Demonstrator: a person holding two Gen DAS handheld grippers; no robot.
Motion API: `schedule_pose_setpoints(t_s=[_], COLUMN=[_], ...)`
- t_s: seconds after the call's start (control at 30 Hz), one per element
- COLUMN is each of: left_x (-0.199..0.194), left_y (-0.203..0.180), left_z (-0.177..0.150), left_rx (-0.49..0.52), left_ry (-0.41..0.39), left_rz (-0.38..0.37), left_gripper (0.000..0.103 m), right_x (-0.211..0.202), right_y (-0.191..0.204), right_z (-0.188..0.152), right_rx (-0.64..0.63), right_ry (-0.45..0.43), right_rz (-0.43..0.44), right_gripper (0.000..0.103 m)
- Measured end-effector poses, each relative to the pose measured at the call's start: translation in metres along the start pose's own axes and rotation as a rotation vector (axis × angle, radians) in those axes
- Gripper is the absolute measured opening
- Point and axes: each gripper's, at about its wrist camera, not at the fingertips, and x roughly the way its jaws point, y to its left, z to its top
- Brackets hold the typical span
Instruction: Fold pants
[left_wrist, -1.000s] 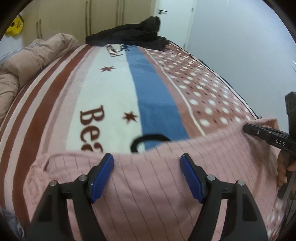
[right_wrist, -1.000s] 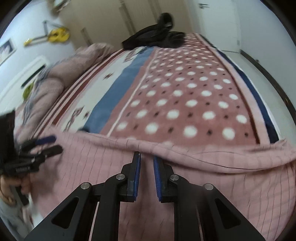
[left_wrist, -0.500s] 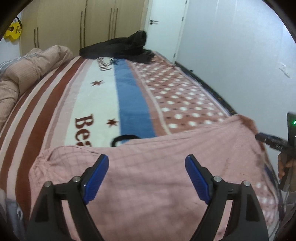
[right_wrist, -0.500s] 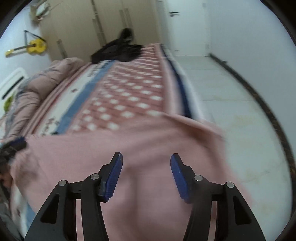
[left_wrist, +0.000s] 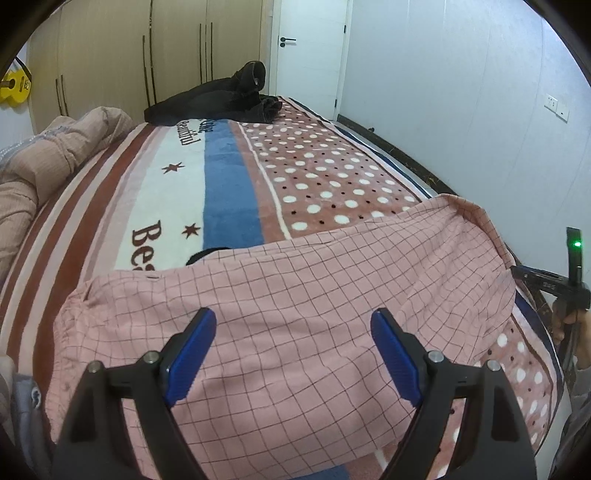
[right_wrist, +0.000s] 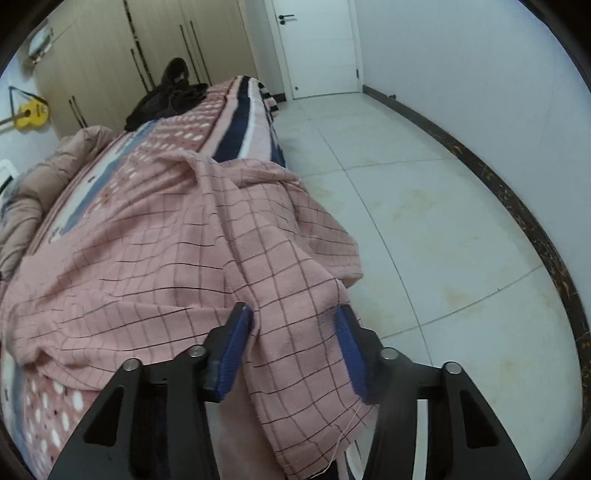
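Pink checked pants (left_wrist: 295, 295) lie crosswise on the near end of the bed's patterned blanket (left_wrist: 229, 192). My left gripper (left_wrist: 293, 343) hovers above their middle, open and holding nothing. One pant leg (right_wrist: 291, 295) hangs over the bed's side toward the floor. My right gripper (right_wrist: 293, 332) straddles that hanging leg, its jaws closing with the fabric between the blue pads, which do not clamp it. In the left wrist view the right gripper (left_wrist: 519, 272) shows at the right edge, held by a hand (left_wrist: 569, 325).
A heap of dark clothes (left_wrist: 221, 99) lies at the bed's far end. A rumpled beige duvet (left_wrist: 55, 155) fills the left side. Tiled floor (right_wrist: 443, 221) and a white wall run along the bed's right; wardrobes and a door (left_wrist: 310, 55) stand behind.
The left gripper drew back and up from the pants and its jaws widened. The right gripper swung right to the bed's edge, opened from shut, and now has the hanging leg between its jaws.
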Motion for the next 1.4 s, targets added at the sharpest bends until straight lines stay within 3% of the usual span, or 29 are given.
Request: schedule_pose_setpoints(t_s=[0.07,0.13,0.27,0.33,0.4,0.43,0.63,0.77,0.83,0.93,0.97,1.07,1.17,1.37,1.4], left_x=[0.0,0.001,0.0,0.0,0.001,0.001,0.007,0.014,0.018,0.021,0.022,0.027,0.031,0.037,0.038], left_y=[-0.002,-0.004,-0.008,-0.011,-0.014,-0.014,-0.011,-0.001,0.003,0.007,0.007,0.008,0.005,0.001,-0.001], left_z=[0.0,0.0,-0.001,-0.002,-0.002,-0.002,0.005,0.011,0.011,0.01,0.011,0.012,0.011,0.011,0.012], left_rx=[-0.005,-0.004,-0.001,0.006,0.015,0.016,-0.005,-0.031,-0.047,-0.047,-0.045,-0.055,-0.055,-0.056,-0.053], left_ry=[0.003,0.006,0.006,0.007,0.007,0.007,-0.008,-0.016,-0.01,-0.004,-0.003,0.007,0.007,0.014,0.01], left_rz=[-0.006,-0.005,-0.006,-0.004,0.0,0.002,0.007,0.025,0.029,0.03,0.032,0.026,0.02,0.019,0.02], left_gripper=[0.083,0.083,0.083,0.083,0.083,0.083,0.083,0.083,0.083,0.083,0.083,0.083,0.083,0.083,0.083], right_x=[-0.004,-0.006,-0.013,-0.013,-0.014,-0.013,-0.025,-0.023,-0.016,-0.008,-0.006,0.007,0.024,0.049,0.051], right_y=[0.001,0.003,0.0,-0.003,-0.003,-0.004,-0.025,-0.035,-0.039,-0.031,-0.029,-0.015,-0.012,-0.012,-0.013], right_z=[-0.006,-0.015,-0.03,-0.032,-0.029,-0.027,0.004,0.055,0.076,0.082,0.08,0.062,0.048,0.053,0.059], right_rx=[0.002,-0.019,-0.044,-0.017,-0.03,-0.047,-0.005,-0.025,-0.04,-0.076,-0.095,-0.197,-0.194,-0.159,-0.147], right_ry=[0.03,0.06,0.046,0.048,0.037,0.03,-0.063,-0.094,-0.066,0.024,0.029,0.056,0.093,0.034,0.027], right_rz=[0.049,0.031,0.017,0.029,-0.049,-0.095,-0.17,-0.244,-0.236,-0.064,-0.053,-0.028,0.042,-0.036,-0.022], right_gripper=[0.041,0.051,0.049,0.018,0.003,0.003,0.001,0.001,0.001,0.005,0.008,0.052,0.053,0.054,0.048])
